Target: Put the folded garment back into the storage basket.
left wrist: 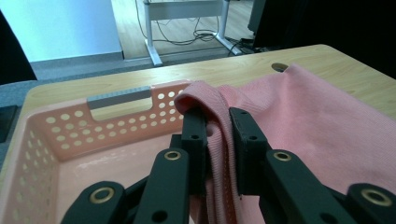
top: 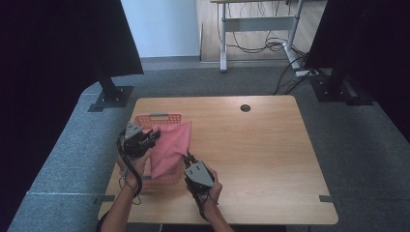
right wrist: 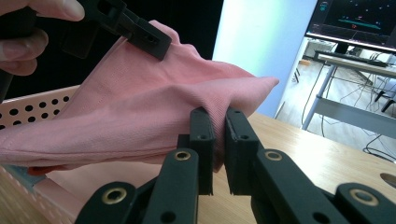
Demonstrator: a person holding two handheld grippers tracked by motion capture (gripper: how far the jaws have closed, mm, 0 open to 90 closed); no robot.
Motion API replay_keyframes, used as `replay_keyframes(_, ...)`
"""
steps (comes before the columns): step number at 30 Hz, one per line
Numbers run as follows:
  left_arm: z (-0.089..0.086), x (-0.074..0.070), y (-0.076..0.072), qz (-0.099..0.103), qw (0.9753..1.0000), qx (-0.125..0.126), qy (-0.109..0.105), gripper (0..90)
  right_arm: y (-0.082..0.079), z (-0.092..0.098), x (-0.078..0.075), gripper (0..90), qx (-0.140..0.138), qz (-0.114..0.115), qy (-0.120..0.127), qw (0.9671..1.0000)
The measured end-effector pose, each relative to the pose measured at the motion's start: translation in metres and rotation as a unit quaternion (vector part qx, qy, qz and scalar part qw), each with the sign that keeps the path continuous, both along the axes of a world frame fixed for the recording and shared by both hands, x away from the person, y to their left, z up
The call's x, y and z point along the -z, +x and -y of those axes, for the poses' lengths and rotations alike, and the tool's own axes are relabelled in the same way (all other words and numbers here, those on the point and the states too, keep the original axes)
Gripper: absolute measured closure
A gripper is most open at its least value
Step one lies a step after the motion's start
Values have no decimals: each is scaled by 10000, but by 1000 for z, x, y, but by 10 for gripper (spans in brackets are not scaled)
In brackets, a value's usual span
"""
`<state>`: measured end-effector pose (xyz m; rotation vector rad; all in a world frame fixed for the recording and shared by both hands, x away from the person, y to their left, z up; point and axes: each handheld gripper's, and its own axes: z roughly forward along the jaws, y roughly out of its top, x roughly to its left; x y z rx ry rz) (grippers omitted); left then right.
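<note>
Gripping cloth (top: 169, 145) with both grippers (left wrist: 217, 140) (right wrist: 219, 144) clenched above basket (top: 157, 119); uneven release risks snagging on rim.

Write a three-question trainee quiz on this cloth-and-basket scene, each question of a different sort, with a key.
1. True or false: the left gripper is shut on the cloth.
2. Multiple choice: where is the basket on the table? A) its left part B) its middle C) its far right corner
3. Fill in: the right gripper pinches a fold of the ____.

Key:
1. True: both jaws press a fold of pink cloth between them.
2. A: it stands at the table's left part, below the cloth.
3. cloth
</note>
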<state>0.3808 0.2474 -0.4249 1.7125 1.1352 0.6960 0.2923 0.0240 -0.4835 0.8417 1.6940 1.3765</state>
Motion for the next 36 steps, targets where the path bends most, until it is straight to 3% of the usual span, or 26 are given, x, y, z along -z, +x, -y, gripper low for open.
replay_keyframes(15,-25,1,-1,-27,9997,-260,-8,768,5,-22,2,827,-189,-40,-70,9998)
replay_keyframes(25,-30,1,-3,-22,9995,-329,-17,767,6,-28,3,818,-247,-67,-94,9996)
replay_keyframes(26,-30,2,-3,-17,9994,-357,-18,763,7,-28,3,793,-255,-81,-103,9996)
replay_keyframes(28,-30,3,-3,-6,9990,-454,-23,715,12,-30,4,591,-295,-275,-247,9989)
replay_keyframes(30,-28,3,-3,-12,9988,-482,-21,639,16,-31,7,483,-311,-424,-304,9982)
replay_keyframes(36,-16,2,-2,-19,9992,-376,-95,499,16,-21,9,382,-212,-532,-139,9983)
